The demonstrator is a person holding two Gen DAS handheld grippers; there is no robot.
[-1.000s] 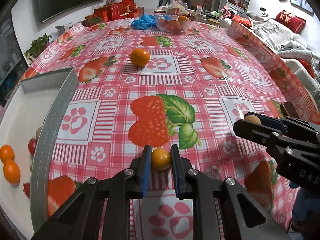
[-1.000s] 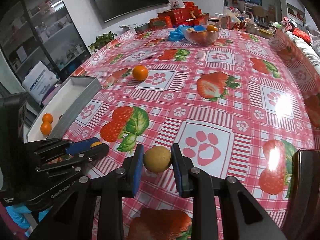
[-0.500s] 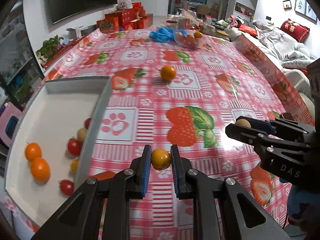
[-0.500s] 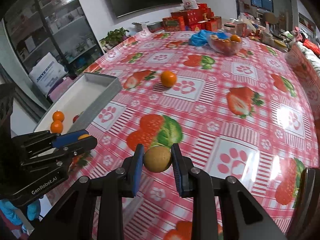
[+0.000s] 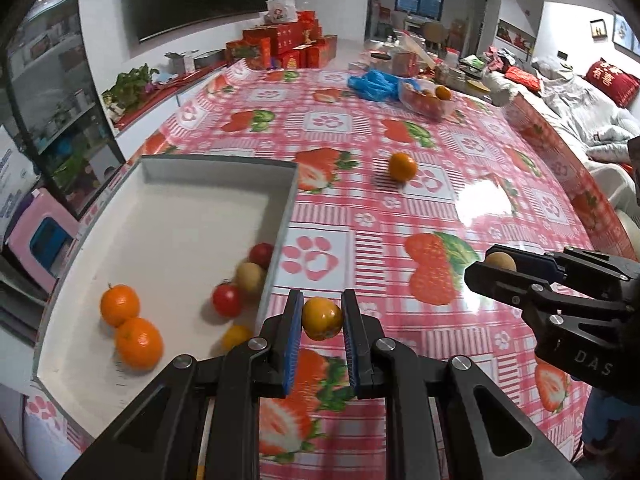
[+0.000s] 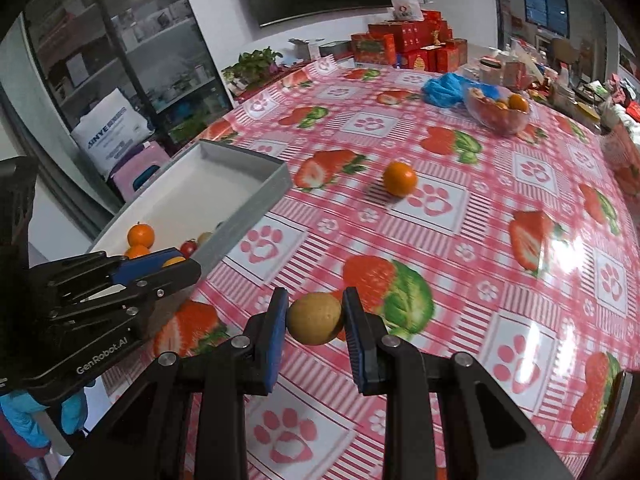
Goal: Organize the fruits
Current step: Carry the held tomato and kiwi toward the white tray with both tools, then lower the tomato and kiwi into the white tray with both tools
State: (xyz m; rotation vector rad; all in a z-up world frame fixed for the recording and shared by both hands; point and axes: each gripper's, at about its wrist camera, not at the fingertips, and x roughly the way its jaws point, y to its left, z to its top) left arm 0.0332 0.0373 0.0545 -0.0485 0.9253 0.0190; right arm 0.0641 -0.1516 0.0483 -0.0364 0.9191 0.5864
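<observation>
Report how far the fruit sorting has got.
Done: the tray already holds two oranges, two tomatoes and a few other small fruits. In hand: the left gripper is shut on a small orange fruit, and the right gripper is shut on a tan fruit, both above the tablecloth beside the tray. Left: one loose orange on the tablecloth.

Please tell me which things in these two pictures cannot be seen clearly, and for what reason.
- Glass bowl, left wrist view: its contents are too small and distant to count.
- Tray, right wrist view: the left claw and the near wall hide part of its fruit.
- Small yellow fruit, left wrist view: blurred, kind unclear.
- Tan fruit, left wrist view: mostly hidden inside the right claw.
</observation>
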